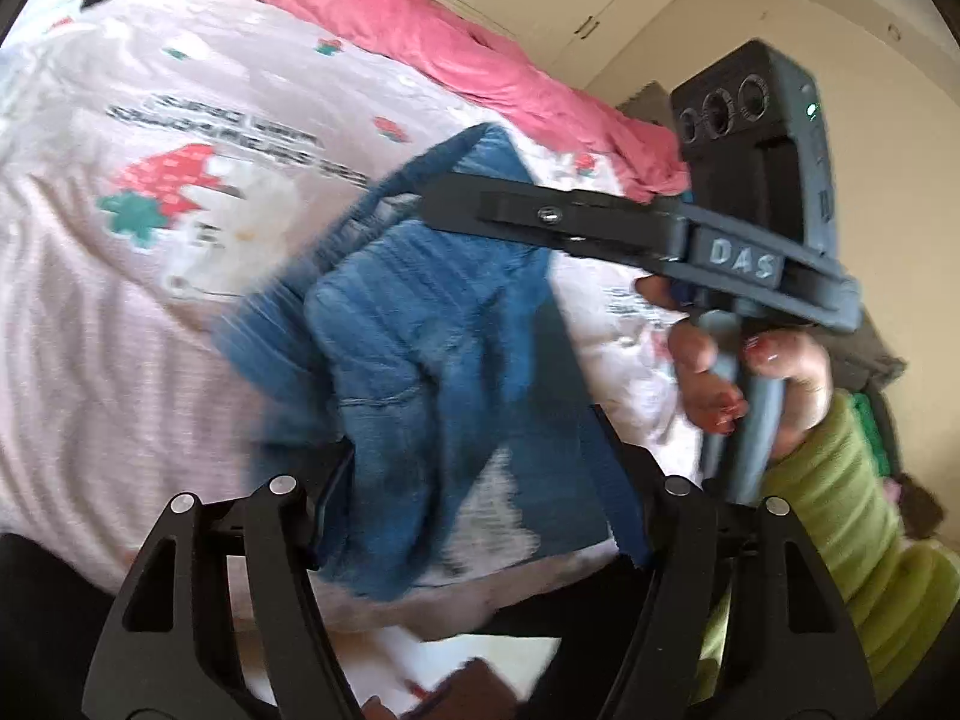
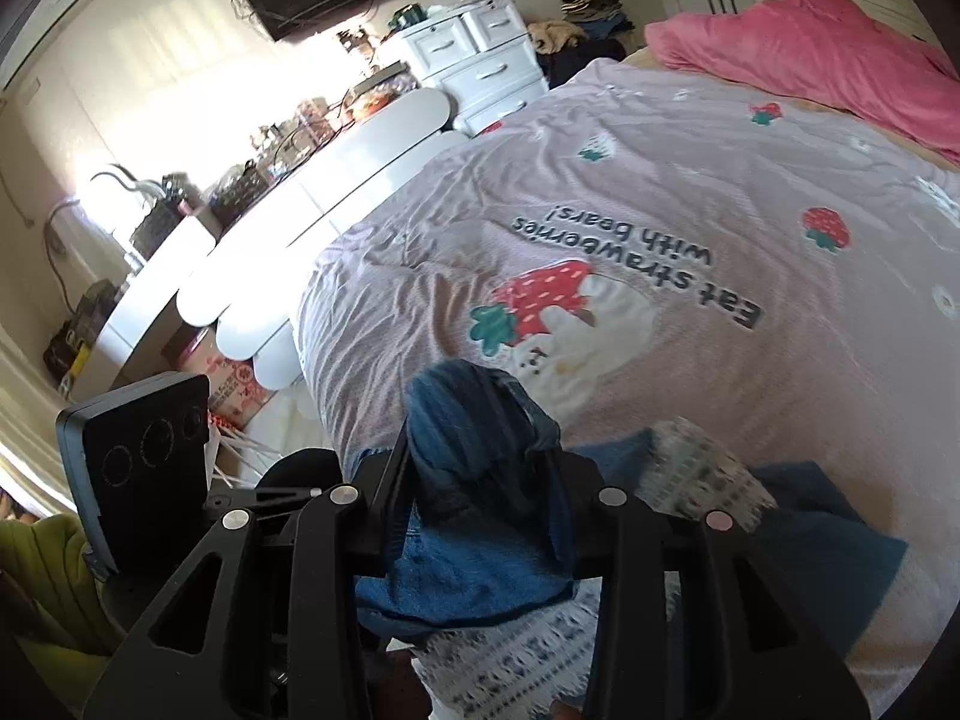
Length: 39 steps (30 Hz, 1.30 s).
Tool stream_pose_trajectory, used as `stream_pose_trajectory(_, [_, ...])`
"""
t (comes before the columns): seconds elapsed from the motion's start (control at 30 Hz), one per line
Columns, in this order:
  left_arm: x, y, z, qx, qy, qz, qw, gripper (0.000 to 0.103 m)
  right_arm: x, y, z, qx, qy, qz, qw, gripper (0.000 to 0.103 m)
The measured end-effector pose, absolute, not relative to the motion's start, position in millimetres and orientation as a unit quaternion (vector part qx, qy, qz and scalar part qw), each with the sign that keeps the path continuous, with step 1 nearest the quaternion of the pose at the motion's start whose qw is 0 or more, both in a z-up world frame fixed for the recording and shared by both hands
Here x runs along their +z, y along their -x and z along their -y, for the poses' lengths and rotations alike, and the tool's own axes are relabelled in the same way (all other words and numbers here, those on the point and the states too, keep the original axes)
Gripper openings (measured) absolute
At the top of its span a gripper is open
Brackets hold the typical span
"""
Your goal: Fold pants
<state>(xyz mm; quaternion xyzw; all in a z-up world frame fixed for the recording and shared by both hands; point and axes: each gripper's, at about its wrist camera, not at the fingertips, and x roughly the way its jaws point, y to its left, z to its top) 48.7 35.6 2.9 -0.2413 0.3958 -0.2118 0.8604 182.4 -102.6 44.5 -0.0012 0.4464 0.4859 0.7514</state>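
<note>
**Denim lifted over the strawberry bedspread**

Bedroom scene: a bed [image 2: 690, 180] spread with a lilac cover reading "Eat strawberries with bears!" beside a strawberry print, a pink blanket [image 2: 810, 48] bunched at the far end. On the right tongs [image 1: 414, 198], a grey block spells "DAS". Blue jeans [image 1: 420, 360], faded and ribbed with motion blur, hang between both tools above the bed's near edge. Right tongs pinch a bunched fold of denim; left tongs [image 1: 480, 468] stand wide, denim between their fingers, grip unclear.
</note>
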Motion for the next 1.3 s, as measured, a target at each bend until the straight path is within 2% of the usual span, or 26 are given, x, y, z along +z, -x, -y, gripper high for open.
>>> stream_pose_trajectory(0.03, [3, -51, -28, -0.219, 0.243, -0.394, 0.859, 0.069, 44, -183, 109, 0.485, -0.005, -0.445, 0.753, 0.038])
stream_pose_trajectory(0.13, [4, -55, -1, -0.251, 0.222, -0.399, 0.853, 0.076, 43, -186, 135, 0.469, -0.034, -0.439, 0.766, 0.063])
stream_pose_trajectory(0.17, [5, -54, 10, -0.277, 0.215, -0.401, 0.847, 0.077, 43, -188, 149, 0.458, -0.051, -0.435, 0.774, 0.066])
stream_pose_trajectory(0.27, [10, -44, 30, -0.352, 0.197, -0.395, 0.826, 0.078, 35, -191, 181, 0.429, -0.080, -0.440, 0.785, 0.066])
stream_pose_trajectory(0.43, [23, -41, 12, -0.287, 0.156, -0.380, 0.866, 0.078, 20, -183, 220, 0.380, -0.080, -0.455, 0.802, 0.066])
stream_pose_trajectory(0.67, [-6, -71, 2, -0.181, 0.121, -0.434, 0.874, 0.078, -6, -176, 220, 0.362, -0.067, -0.480, 0.796, 0.066])
stream_pose_trajectory(0.9, [-14, -63, 34, -0.254, 0.103, -0.439, 0.856, 0.078, -10, -174, 242, 0.329, -0.064, -0.494, 0.802, 0.064])
stream_pose_trajectory(1.03, [-22, -60, 45, -0.262, 0.084, -0.446, 0.852, 0.080, 3, -171, 239, 0.347, -0.066, -0.484, 0.801, 0.067])
stream_pose_trajectory(1.17, [-22, -46, 48, -0.269, 0.084, -0.449, 0.848, 0.080, -10, -177, 224, 0.350, -0.058, -0.517, 0.779, 0.070])
stream_pose_trajectory(1.2, [-24, -44, 48, -0.273, 0.081, -0.449, 0.847, 0.080, -18, -176, 220, 0.348, -0.049, -0.527, 0.774, 0.069])
stream_pose_trajectory(1.27, [-27, -42, 52, -0.278, 0.074, -0.449, 0.846, 0.080, -24, -170, 219, 0.350, -0.036, -0.529, 0.772, 0.050])
stream_pose_trajectory(1.3, [-29, -42, 52, -0.280, 0.074, -0.450, 0.845, 0.080, -26, -166, 222, 0.354, -0.031, -0.527, 0.772, 0.050])
